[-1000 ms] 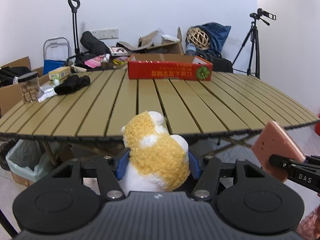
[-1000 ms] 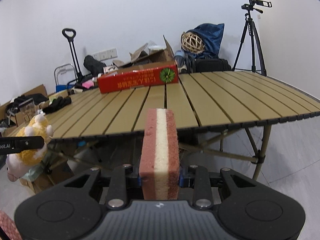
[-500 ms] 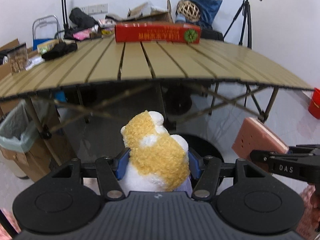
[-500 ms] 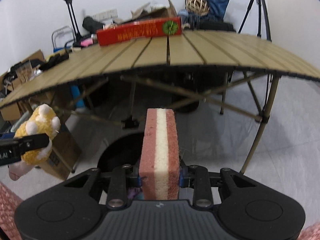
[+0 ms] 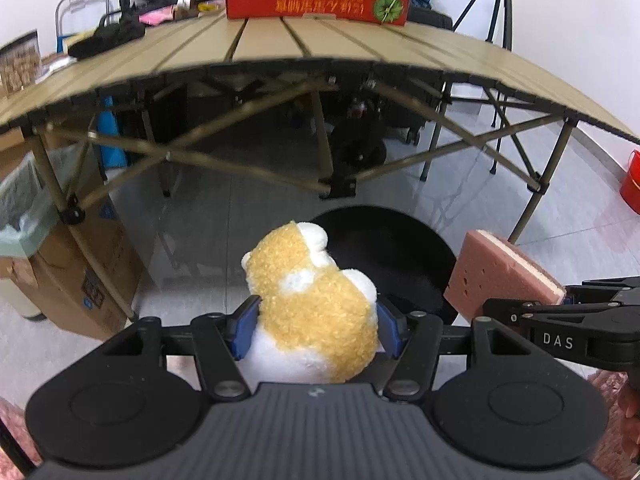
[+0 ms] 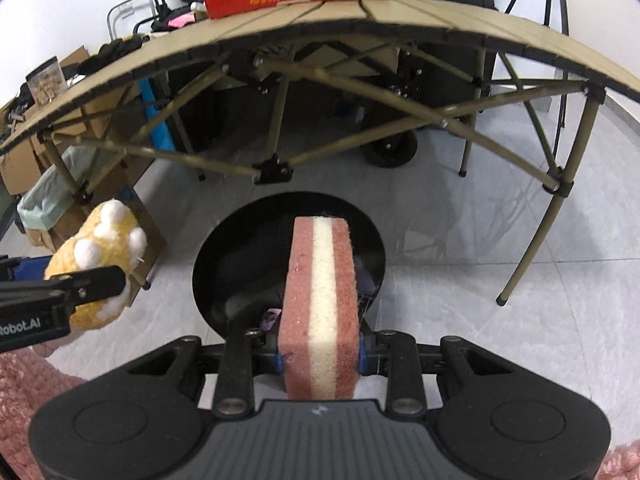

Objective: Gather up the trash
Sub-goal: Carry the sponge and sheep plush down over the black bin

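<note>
**Both grippers down over the black bin, loads still clamped**

I have brought both hands down from tabletop height – the slatted folding table (image 5: 280,52) that filled my views a second ago now arches overhead, and its crossed legs frame the floor. Directly below sits the round black bin (image 6: 240,248), so I judge the drop is the next step.

My left gripper (image 5: 316,330) stays clenched on the yellow-and-white plush toy (image 5: 312,312); in the right wrist view it hangs to the left of the bin rim, not over the mouth. My right gripper (image 6: 320,360) pinches the pink-and-cream sponge (image 6: 322,304) on edge, right above the opening.

Readable writing – "DAS" on the right gripper's finger and "obot.AI" on the left one. The red carton (image 5: 316,2) carries gold characters I cannot read.
</note>
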Available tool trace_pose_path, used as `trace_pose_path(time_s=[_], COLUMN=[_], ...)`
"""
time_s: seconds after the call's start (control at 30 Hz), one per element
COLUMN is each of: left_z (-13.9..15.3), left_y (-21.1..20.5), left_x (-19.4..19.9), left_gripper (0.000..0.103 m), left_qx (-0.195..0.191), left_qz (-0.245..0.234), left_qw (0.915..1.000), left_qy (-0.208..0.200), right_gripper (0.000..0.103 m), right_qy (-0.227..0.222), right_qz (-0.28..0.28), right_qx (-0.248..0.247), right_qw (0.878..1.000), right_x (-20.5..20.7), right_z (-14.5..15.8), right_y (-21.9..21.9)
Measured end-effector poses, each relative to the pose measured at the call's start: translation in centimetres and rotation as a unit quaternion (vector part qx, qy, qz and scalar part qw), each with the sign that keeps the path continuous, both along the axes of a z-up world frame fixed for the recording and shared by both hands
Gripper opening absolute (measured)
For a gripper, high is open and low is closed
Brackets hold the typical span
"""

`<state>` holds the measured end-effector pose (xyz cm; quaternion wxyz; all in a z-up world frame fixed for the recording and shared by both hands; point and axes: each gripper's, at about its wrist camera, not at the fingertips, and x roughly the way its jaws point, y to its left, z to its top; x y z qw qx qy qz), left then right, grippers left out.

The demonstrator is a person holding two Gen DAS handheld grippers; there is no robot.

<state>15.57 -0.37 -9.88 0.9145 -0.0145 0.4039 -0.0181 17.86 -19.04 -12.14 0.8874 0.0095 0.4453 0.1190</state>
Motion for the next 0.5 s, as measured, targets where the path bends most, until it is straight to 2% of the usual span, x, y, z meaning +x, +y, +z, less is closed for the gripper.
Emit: trace_pose_path(time_s=[0.2, 0.5], left_z=[-0.9, -1.3], left_y=[0.5, 0.8], left_x=[0.8, 2.5], left_gripper=[0.060, 0.060], left_qx=[-0.007, -0.006], left_qz=[0.006, 0.018], left_qw=[0.9998, 0.9998], left_qy=[0.016, 0.011], right_gripper=[0.030, 0.030], right_qy=[0.012, 0.004], right_qz=[0.004, 0.017], right_qx=[0.002, 0.000], right_qw=[1.000, 1.000], right_x=[0.5, 2.0], right_z=[-1.1, -1.8], right_y=[0.4, 1.1])
